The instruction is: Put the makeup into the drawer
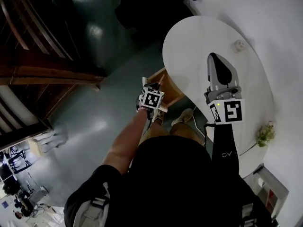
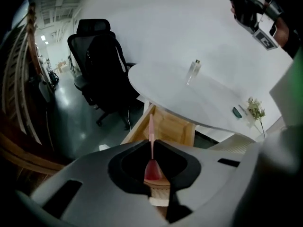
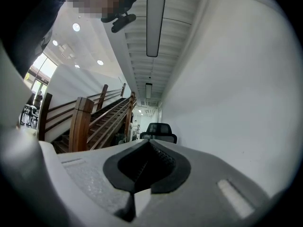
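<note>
Now left tool (image 2: 151, 144) pinches a pink makeup stick (image 2: 151, 126) pointing at the drawer (image 2: 171, 126); right tool (image 3: 149, 144) closed.

we log: left gripper (image 1: 157, 86) low over the wooden drawer (image 1: 169, 90) under the white table's (image 1: 194, 41) edge; right gripper (image 1: 216, 61) above it; small bottle (image 1: 238, 45) near the wall-side edge, plant (image 1: 266, 134) at one end.

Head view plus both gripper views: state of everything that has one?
left hand-held gripper: shut on the pink makeup stick
pink makeup stick: gripped, not yet in the drawer
right hand-held gripper: shut, empty
drawer: open, under the white table
clear bottle: standing on the table
</note>
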